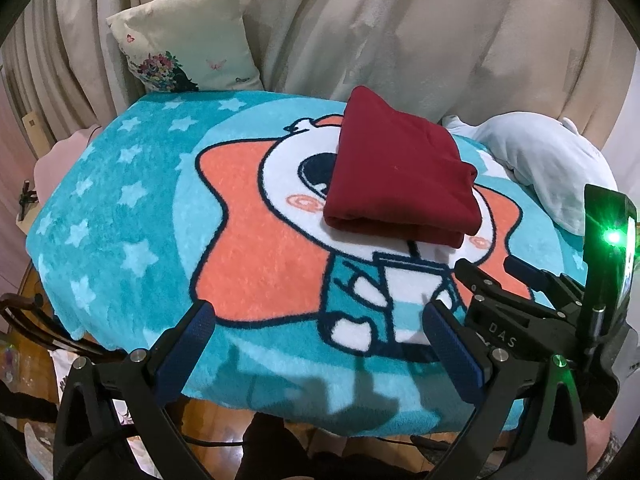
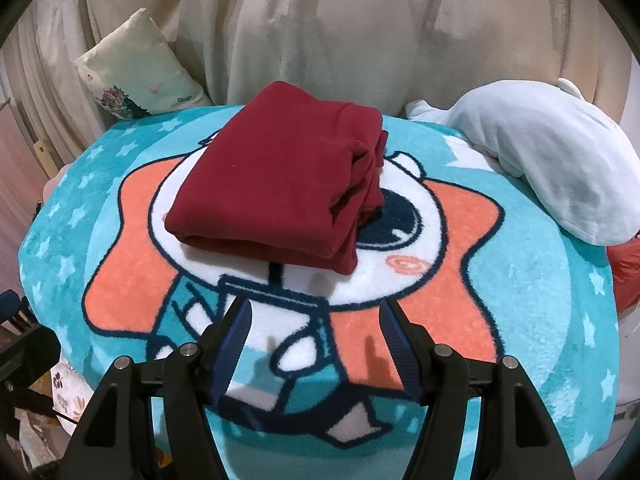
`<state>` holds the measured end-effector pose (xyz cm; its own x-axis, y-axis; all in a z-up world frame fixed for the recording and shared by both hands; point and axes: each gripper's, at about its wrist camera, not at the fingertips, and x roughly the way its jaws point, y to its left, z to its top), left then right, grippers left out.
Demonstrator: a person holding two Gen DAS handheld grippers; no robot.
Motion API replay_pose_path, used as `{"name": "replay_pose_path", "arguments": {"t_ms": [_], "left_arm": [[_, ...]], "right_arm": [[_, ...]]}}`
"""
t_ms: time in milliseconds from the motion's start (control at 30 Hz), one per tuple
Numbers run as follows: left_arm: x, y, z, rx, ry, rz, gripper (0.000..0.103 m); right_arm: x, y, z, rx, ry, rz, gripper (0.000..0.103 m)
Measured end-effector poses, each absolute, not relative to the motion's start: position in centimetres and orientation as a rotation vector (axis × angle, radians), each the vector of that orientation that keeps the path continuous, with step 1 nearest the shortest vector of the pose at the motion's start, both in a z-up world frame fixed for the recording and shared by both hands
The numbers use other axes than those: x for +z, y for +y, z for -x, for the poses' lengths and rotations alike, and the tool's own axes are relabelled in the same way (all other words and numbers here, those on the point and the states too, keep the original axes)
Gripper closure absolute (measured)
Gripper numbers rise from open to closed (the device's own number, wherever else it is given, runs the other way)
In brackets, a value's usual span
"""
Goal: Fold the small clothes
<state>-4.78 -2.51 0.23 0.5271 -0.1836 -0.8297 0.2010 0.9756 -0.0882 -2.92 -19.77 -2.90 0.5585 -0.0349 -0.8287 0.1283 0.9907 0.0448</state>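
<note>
A dark red garment (image 1: 396, 172) lies folded into a thick rectangle on the cartoon blanket (image 1: 120, 208); it also shows in the right wrist view (image 2: 280, 184), its layered edges facing right. My left gripper (image 1: 320, 320) is open and empty, hovering over the blanket's near edge, well short of the garment. My right gripper (image 2: 316, 320) is open and empty, just in front of the garment's near fold. The right gripper also shows in the left wrist view (image 1: 492, 268), at the right.
A pale blue plush toy (image 2: 552, 168) lies at the blanket's right side. A floral cushion (image 1: 180, 40) leans against the beige drape (image 1: 400, 20) behind. A red object (image 2: 624, 276) sits at the far right edge. Wooden floor (image 1: 224, 412) shows below.
</note>
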Motion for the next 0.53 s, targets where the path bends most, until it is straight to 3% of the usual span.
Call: {"name": "replay_pose_path", "arguments": {"t_ms": [533], "left_arm": [[0.0,-1.3,5.0,-0.197,1.0,0.018,0.0]], "right_arm": [[-3.3,-17.7,2.4,-0.02,0.978,-0.083,0.032]]}}
